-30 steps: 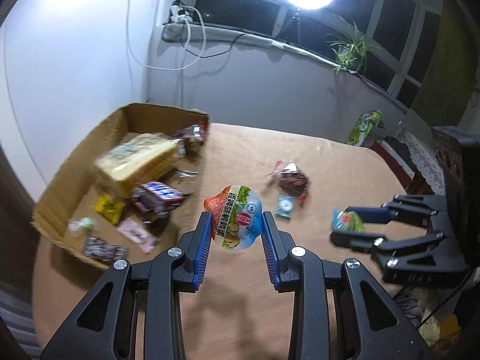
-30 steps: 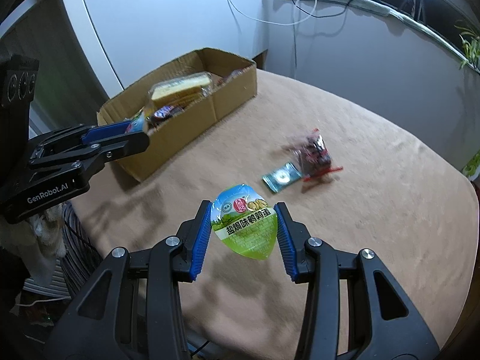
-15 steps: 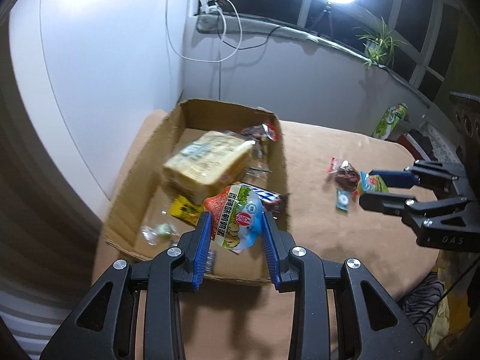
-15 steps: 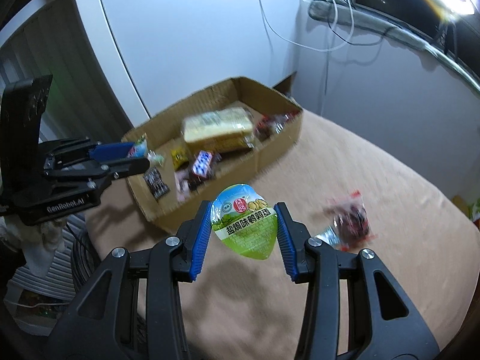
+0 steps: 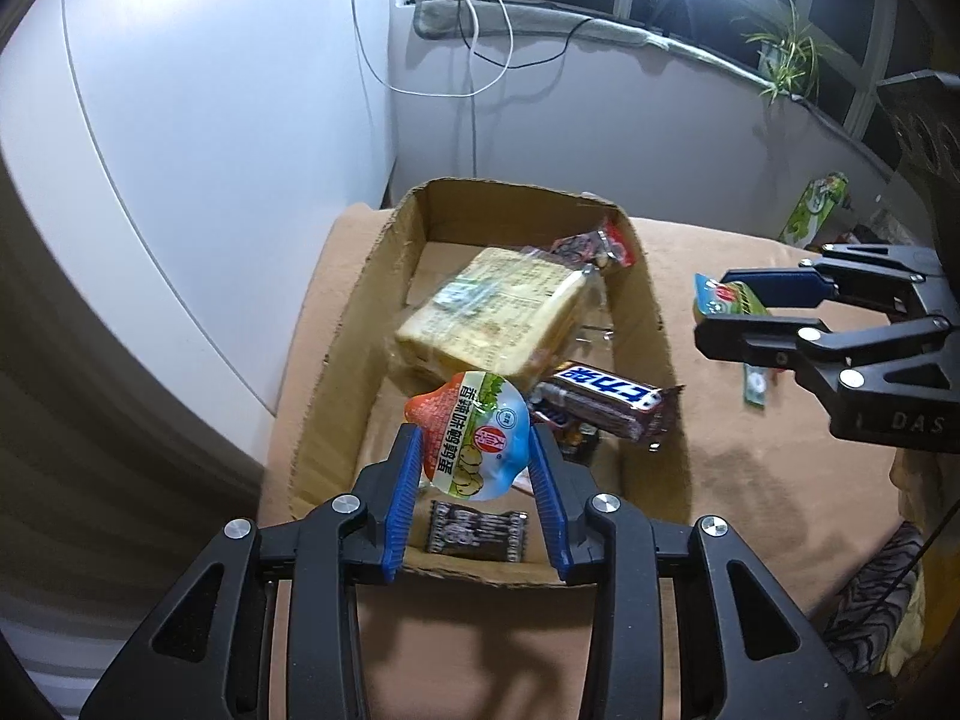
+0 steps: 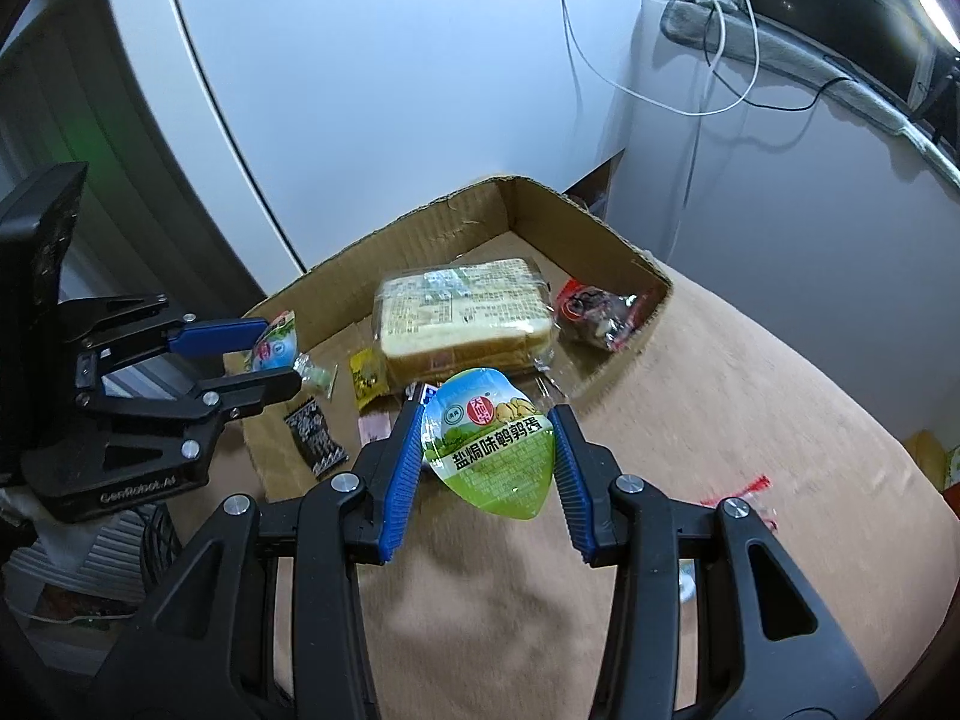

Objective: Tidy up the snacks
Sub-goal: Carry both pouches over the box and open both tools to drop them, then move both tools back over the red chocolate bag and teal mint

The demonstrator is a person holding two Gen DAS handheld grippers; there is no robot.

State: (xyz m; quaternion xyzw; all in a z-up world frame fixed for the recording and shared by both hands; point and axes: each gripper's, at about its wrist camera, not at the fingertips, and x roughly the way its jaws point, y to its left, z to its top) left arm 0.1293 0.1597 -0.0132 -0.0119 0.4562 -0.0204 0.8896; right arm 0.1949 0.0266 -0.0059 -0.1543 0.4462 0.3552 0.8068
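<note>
An open cardboard box (image 5: 336, 372) on the tan table holds a wrapped bread loaf (image 5: 492, 312), a chocolate bar (image 5: 606, 402), a black packet (image 5: 477, 531) and a red packet (image 5: 594, 246). My left gripper (image 5: 474, 438) hangs over the box's near end; its jaws are opening, with an orange-and-blue egg snack pack (image 5: 474, 450) still touching both pads. My right gripper (image 6: 487, 420) is shut on a green egg snack pack (image 6: 492, 456), above the table just beside the box's long wall (image 6: 600, 228). Each gripper also shows in the other's view.
Loose on the table right of the box lie a small green packet (image 5: 753, 384) and a red-edged packet (image 6: 738, 489). A green bag (image 5: 819, 210) stands at the far table edge. White wall and cables rise behind the box; the table's left edge runs close by it.
Both grippers have swung left from mid-table toward the box, each carrying its pack. The left pack is now over the box's near end, and the left jaws stand slightly wider.
</note>
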